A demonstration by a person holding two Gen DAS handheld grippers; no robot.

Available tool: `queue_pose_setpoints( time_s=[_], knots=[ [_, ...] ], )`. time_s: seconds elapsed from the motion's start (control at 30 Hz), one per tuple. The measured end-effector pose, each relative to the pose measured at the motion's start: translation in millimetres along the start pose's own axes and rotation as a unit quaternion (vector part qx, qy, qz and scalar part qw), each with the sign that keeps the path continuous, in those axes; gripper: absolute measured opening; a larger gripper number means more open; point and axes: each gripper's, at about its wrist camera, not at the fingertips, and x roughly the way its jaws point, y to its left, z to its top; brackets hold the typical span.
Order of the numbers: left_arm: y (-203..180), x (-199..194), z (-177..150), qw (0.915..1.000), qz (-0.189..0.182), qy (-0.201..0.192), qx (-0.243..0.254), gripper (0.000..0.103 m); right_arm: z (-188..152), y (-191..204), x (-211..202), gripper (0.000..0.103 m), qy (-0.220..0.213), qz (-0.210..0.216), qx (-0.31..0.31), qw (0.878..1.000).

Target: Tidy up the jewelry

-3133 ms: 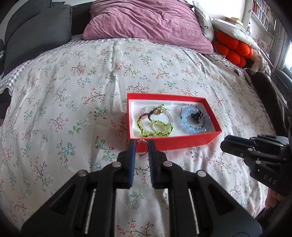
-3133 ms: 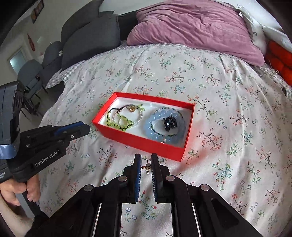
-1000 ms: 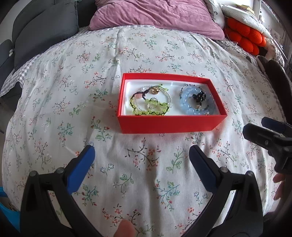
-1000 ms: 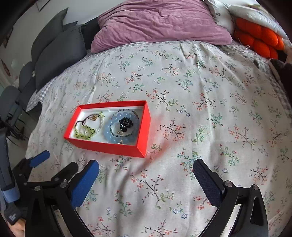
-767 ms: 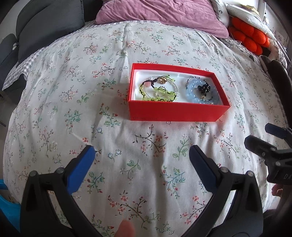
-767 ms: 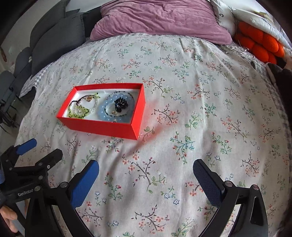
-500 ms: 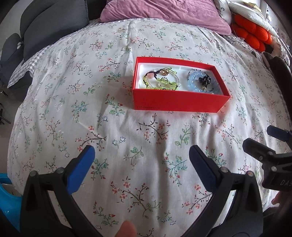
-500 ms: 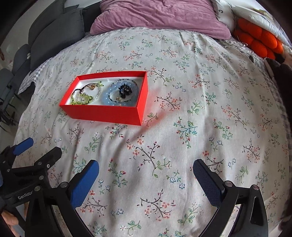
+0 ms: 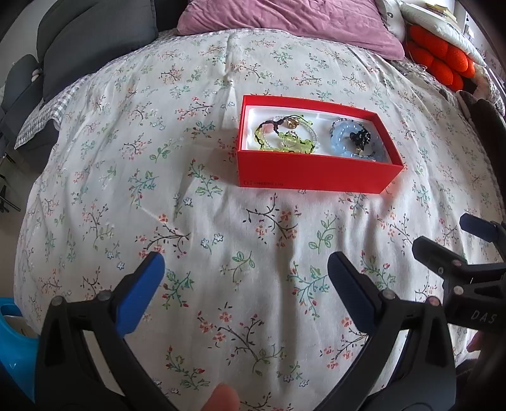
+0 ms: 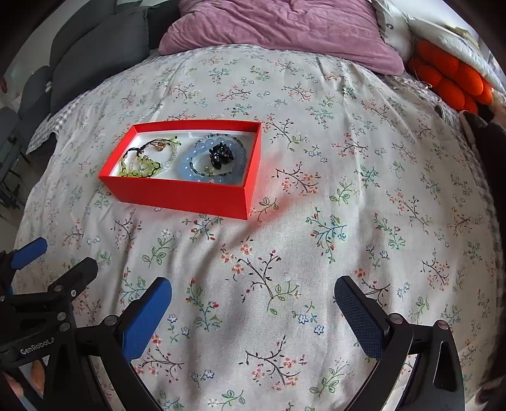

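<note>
While the left hand-held gripper (image 9: pixel 243 272) hangs over the floral bed cover (image 9: pixel 189 205) with its blue pads spread wide and nothing between them, the red box (image 9: pixel 316 177) sits ahead of it and well apart, holding a green bead bracelet (image 9: pixel 284 139) on its left side and a blue bead bracelet (image 9: pixel 344 139) on its right.

From the right wrist, the right hand-held gripper (image 10: pixel 253 291) is likewise wide open and empty, the box lying ahead to its left, below a purple pillow (image 10: pixel 278 28).
</note>
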Motion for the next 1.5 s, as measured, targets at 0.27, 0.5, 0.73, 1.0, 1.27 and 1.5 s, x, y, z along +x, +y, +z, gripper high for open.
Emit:
queue_pose_setpoints(
  time_s=[0.27, 0.5, 0.73, 1.0, 1.27, 1.5],
  knots=[
    [1.3, -0.9, 0.9, 1.0000, -0.001, -0.002, -0.001, 0.102, 0.3, -0.1, 1.7, 0.103, 0.001, -0.002, 0.000, 1.000],
    [1.8, -1.5, 1.0, 1.0000, 0.000, -0.003, 0.000, 0.102, 1.3, 0.4, 1.5, 0.103, -0.001, -0.003, -0.004, 1.000],
    [1.4, -1.9, 1.0, 1.0000, -0.001, -0.003, 0.000, 0.102, 1.2, 0.6, 1.4, 0.103, -0.001, -0.003, -0.004, 1.000],
    [1.1, -1.6, 2.5, 1.0000, -0.001, -0.002, 0.001, 0.102, 1.1, 0.8, 0.8, 0.103, -0.001, -0.003, -0.004, 1.000],
    [1.3, -1.8, 2.1, 1.0000, -0.001, -0.003, 0.000, 0.102, 1.7, 0.9, 0.5, 0.103, 0.000, -0.003, -0.004, 1.000],
    [1.3, -1.9, 1.8, 1.0000, -0.001, -0.003, 0.000, 0.102, 1.6, 0.7, 0.6, 0.103, 0.000, -0.003, -0.004, 1.000]
  ],
)
